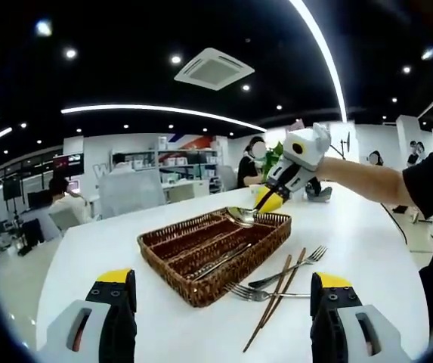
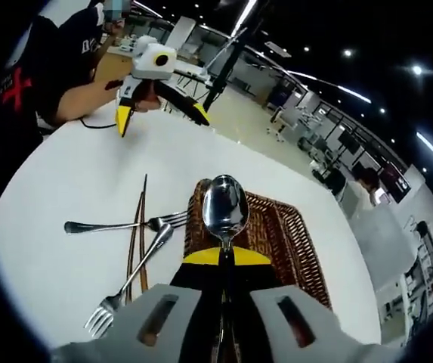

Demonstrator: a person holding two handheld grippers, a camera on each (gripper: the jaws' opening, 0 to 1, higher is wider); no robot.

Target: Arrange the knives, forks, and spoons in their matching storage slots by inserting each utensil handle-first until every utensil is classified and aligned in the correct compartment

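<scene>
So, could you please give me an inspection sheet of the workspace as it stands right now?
Surface: white table, round-edged.
Job's things: wicker tray with long compartments, at least one utensil inside; spoon held over the tray, bowl forward; two forks crossed on the table beside the tray.
Clutter: pair of brown chopsticks under the forks.
Grippers: right gripper shut on the spoon; left gripper open, holding nothing.
Cables: a thin dark one on the table near the person's arm.
Surroundings: open office, shelves, ceiling lights, seated people.
</scene>
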